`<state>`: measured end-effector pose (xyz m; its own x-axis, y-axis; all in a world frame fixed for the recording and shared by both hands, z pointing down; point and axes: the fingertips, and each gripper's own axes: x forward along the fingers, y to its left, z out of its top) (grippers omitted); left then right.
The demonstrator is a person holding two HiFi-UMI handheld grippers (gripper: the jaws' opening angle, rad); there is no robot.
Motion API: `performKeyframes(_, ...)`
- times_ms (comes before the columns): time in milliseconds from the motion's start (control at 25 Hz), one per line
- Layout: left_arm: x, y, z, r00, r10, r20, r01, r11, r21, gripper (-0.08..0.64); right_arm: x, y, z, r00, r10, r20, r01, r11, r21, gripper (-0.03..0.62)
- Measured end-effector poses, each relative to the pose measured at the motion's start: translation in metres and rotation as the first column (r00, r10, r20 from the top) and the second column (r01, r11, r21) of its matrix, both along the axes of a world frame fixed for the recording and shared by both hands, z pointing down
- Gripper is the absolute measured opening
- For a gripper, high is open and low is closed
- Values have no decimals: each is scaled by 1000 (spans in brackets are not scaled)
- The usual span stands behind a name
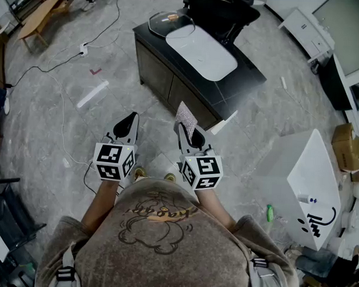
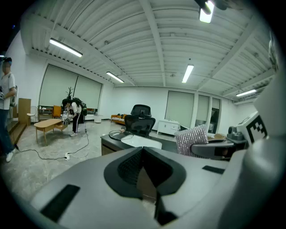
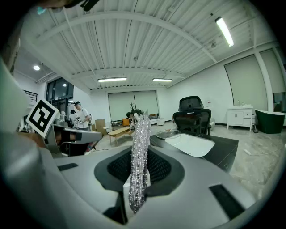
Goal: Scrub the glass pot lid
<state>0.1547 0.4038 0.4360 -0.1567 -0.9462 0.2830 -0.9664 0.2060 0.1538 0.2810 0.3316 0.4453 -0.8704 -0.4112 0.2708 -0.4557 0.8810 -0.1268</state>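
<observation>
Glass pot lid (image 1: 161,23) sat upper centre in head view; gripper views showed left gripper (image 1: 132,117) closed empty, right gripper (image 1: 189,131) pinching sparkly scrubber (image 3: 139,156).

My left gripper (image 1: 131,119) and right gripper (image 1: 187,129) are pale grey with black, finely ribbed pads (image 2: 127,169). Each carries a cube (image 1: 114,161) with white faces printed with black square markers. The scouring cloth (image 3: 139,156) is silver, a glittering mesh of tiny bright beads. The glass pot lid (image 1: 164,20) is clear with a brownish-orange knob. The basin (image 1: 201,52) is white and the cabinet (image 1: 234,89) is black. The floor (image 1: 62,124) is grey with pale marbled veins. My shirt (image 1: 164,251) is grey-brown, with a dark-outlined cartoon touched with orange. A white board (image 1: 311,174) bears black marks, and a small bottle (image 1: 270,212) is green.
</observation>
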Motion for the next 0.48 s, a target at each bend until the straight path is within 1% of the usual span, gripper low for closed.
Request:
performKeyframes(240, -12, 4, 10, 999, -27, -25, 27, 1000, -5, 18, -13, 2, 11, 999, -37, 6, 37, 999, -15, 80)
performKeyframes(480, -24, 4, 15, 999, 6, -33, -6, 1000, -1, 18, -20, -2, 8, 999, 0, 52, 0, 1000, -11, 80)
